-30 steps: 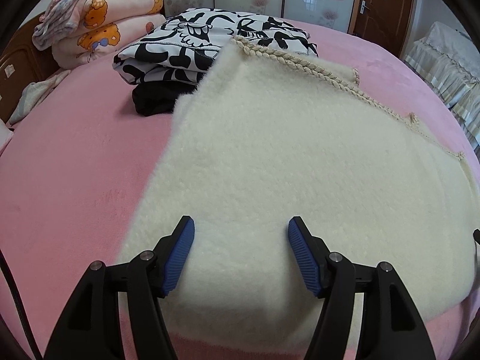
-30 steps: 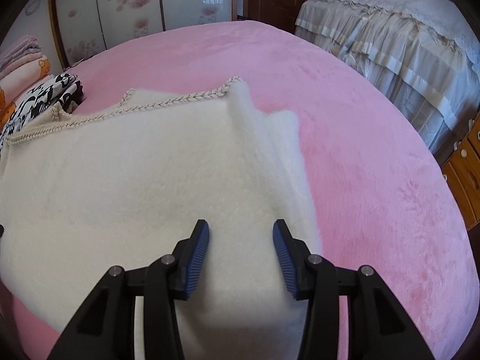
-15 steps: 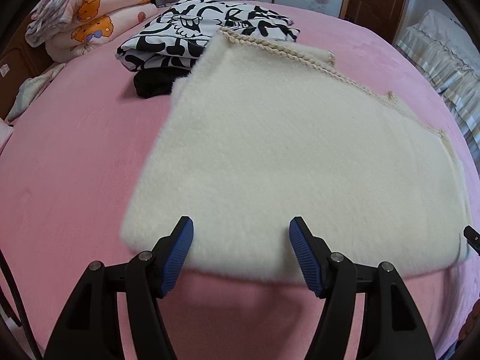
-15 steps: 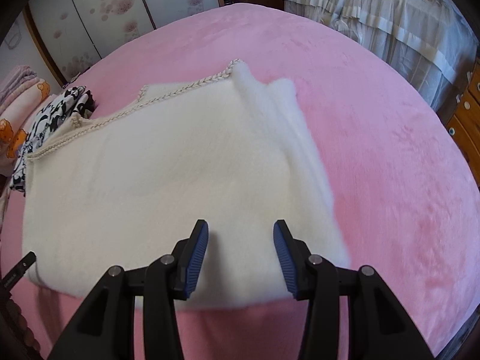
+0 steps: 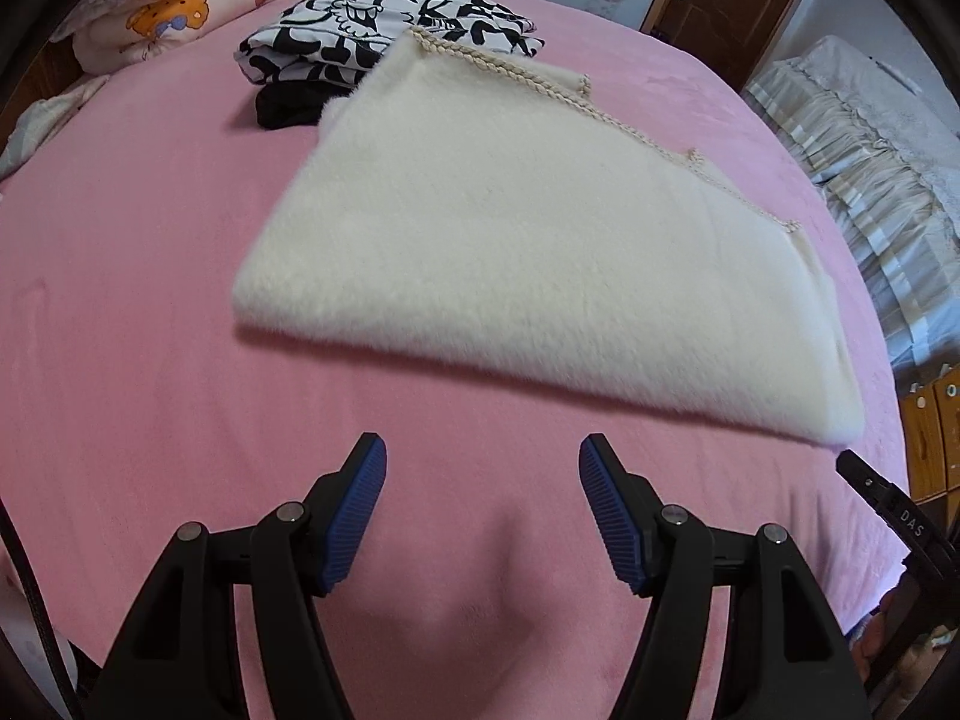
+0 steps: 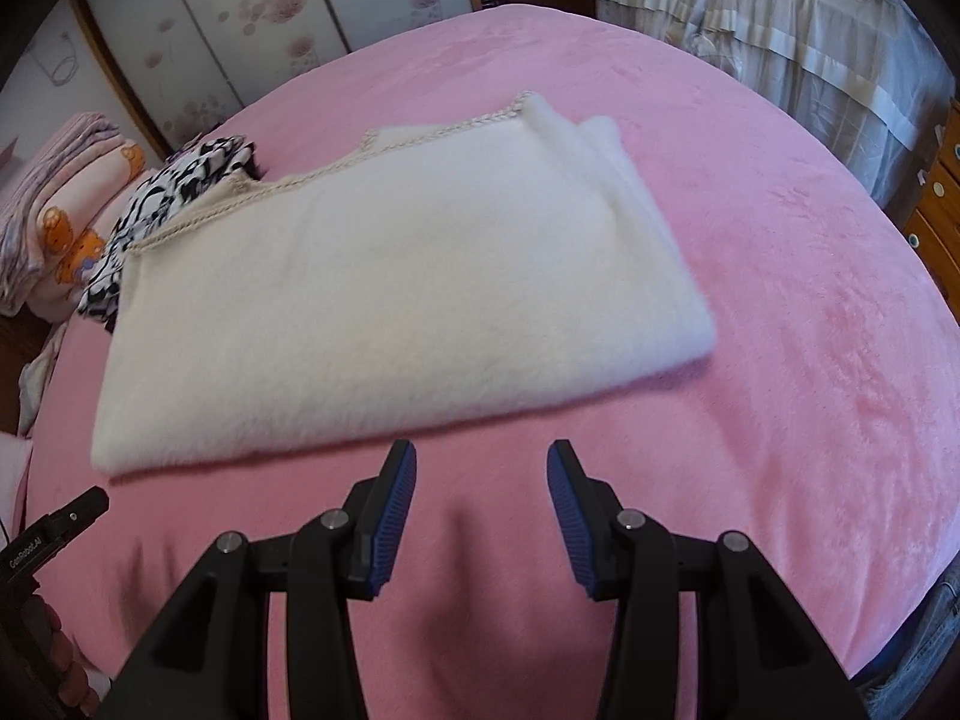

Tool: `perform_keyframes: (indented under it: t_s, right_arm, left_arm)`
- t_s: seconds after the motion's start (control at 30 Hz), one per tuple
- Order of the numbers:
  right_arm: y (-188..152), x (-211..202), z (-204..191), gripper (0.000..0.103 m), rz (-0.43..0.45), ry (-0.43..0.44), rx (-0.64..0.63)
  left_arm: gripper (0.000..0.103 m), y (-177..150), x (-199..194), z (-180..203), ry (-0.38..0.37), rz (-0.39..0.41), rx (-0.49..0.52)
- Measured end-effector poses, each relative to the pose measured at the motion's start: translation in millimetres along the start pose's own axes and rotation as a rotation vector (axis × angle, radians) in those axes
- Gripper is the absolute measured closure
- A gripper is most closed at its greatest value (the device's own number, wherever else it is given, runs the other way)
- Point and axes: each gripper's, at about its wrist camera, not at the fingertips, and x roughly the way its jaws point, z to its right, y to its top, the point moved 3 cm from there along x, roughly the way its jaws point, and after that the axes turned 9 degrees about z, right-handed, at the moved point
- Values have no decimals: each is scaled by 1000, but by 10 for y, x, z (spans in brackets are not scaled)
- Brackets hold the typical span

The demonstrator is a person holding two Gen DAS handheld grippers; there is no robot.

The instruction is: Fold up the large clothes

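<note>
**Now clear of the folded cream garment**

Folded flat on the pink bed (image 5: 120, 312): cream fleece garment (image 5: 510, 252), braided trim (image 5: 528, 75) along its far edge, far corner touching a black-and-white patterned pile (image 5: 384, 18). Just short of the near fold, over bare bedcover: left hand-held gripper (image 5: 482, 510), blue pads well apart, nothing between them. Likewise the right hand-held gripper (image 6: 480, 507), jaws parted a little less, gripping nothing. Beyond, at the bed's far corner: stacked cartoon-print quilts (image 5: 180, 6).

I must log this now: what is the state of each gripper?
Left gripper: open, holding nothing, above the pink bed.
Right gripper: open, holding nothing.
</note>
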Motion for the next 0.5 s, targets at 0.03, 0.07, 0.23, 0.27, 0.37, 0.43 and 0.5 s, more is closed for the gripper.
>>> perform_keyframes:
  t_s: [0.03,0.07,0.23,0.27,0.37,0.43,0.5]
  right_arm:
    - [-24,-30,-49,57,8,7,-8]
    - [-42,-55,-90,57,14,15,-15]
    - [-138,-77,-301,57,24,48,-52]
    - [-149,-69,-342,57,25,55,-61]
    - [-189,-37,-467,57,29,66,-92]
    - [-194,-11,-519,57,32,67,-104]
    - [-201,15,-565,57,37,71,-110]
  left_arm:
    - [37,-40,2,-3,-16,-6,-9]
    - [37,-78,9,-5,-33,-12,-19]
    - [37,-239,135,-73,-154,-41,-99]
    - [37,-261,169,-89,-171,-41,-112]
    - [37,-291,284,-149,-202,-40,-137]
    - [37,-309,369,-197,-222,-34,-157]
    - [37,-315,451,-242,-236,-33,-176]
